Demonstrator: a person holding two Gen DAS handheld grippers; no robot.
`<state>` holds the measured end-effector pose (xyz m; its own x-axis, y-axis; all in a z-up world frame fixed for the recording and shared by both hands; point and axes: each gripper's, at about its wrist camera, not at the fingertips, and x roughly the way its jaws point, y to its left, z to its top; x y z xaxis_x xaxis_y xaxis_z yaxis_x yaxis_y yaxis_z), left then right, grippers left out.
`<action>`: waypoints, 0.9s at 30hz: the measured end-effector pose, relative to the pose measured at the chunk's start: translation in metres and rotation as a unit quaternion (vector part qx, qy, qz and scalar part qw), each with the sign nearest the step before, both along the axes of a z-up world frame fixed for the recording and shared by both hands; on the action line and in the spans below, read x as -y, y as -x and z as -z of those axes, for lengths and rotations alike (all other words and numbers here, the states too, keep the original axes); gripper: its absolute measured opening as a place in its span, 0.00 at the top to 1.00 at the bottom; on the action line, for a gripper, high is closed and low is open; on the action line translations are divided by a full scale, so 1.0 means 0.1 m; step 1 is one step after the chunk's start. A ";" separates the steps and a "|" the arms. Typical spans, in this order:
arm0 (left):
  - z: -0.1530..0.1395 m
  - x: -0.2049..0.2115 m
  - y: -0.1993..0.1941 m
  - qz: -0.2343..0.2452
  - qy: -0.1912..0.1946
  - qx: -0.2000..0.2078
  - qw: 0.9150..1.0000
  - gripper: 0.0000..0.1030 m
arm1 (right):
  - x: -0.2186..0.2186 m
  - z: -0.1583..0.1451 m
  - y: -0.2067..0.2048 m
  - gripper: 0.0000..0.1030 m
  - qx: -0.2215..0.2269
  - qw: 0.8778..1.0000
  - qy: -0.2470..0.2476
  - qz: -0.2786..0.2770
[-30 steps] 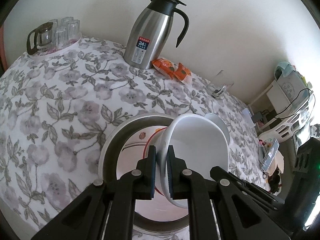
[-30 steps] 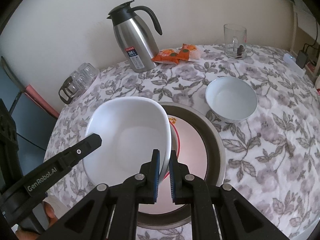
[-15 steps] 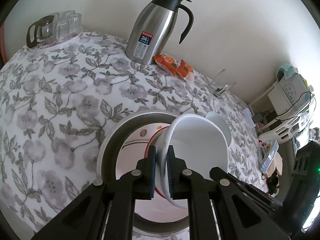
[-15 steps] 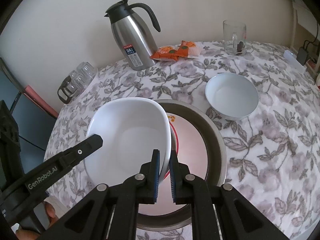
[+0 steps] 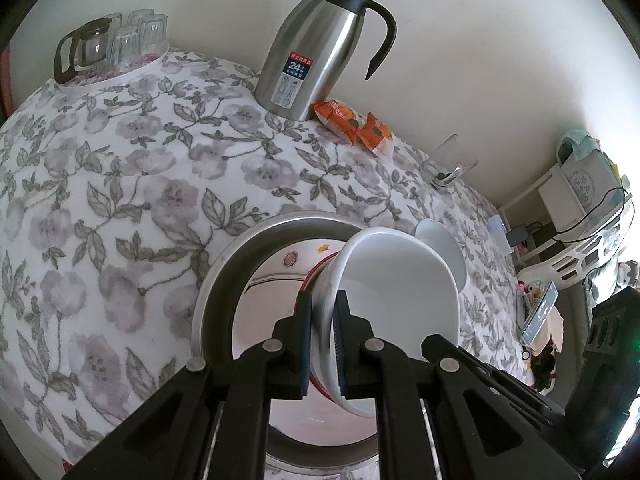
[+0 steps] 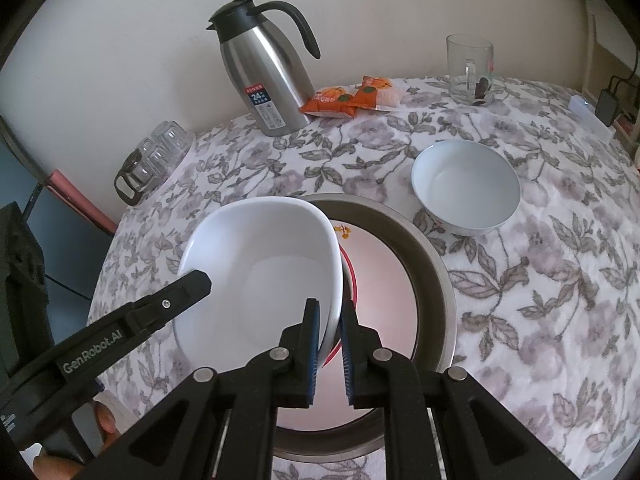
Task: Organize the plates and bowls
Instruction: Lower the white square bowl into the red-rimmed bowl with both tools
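While both my grippers hold the same grip as a second ago, the white bowl (image 6: 256, 276) seems to have dropped slightly toward the metal basin (image 6: 438, 280), and in the left wrist view the thermos jug (image 5: 316, 44) has slid upward to about 12 o'clock. Otherwise the table has not changed.

My left gripper (image 5: 322, 334) points forward and down over the basin, its jaws pinching the near rim of the bowl, one finger inside and one outside. My right gripper (image 6: 329, 334) comes in from the opposite side at a similar downward tilt, jaws clamped on the bowl's rim at 5 o'clock of the bowl in its own view. In that view the left gripper's finger (image 6: 176, 300) shows reaching the rim at 8 o'clock.

The bowl hangs tilted above a red-rimmed plate (image 6: 380, 272) that lies inside the basin; I cannot tell whether the bowl touches the plate. A second white bowl (image 6: 466, 186) sits on the floral tablecloth (image 6: 540, 280) at 2 o'clock from the basin, just beside its rim. Orange snack packets (image 6: 348, 98) lie beside the jug, and a glass mug (image 6: 470, 70) stands far back at 1 o'clock.
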<state>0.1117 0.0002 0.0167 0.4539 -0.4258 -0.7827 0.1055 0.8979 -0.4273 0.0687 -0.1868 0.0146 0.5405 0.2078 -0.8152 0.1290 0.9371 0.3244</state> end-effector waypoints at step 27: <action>-0.19 -0.07 0.06 -0.015 -0.009 0.026 1.000 0.91 | -0.01 -0.04 0.02 0.84 -0.001 1.000 -0.001 -0.005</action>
<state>0.1061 0.0073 0.0355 0.5064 -0.3978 -0.7651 0.0994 0.9083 -0.4064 0.0668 -0.1860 0.0182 0.5366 0.2141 -0.8162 0.1203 0.9380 0.3251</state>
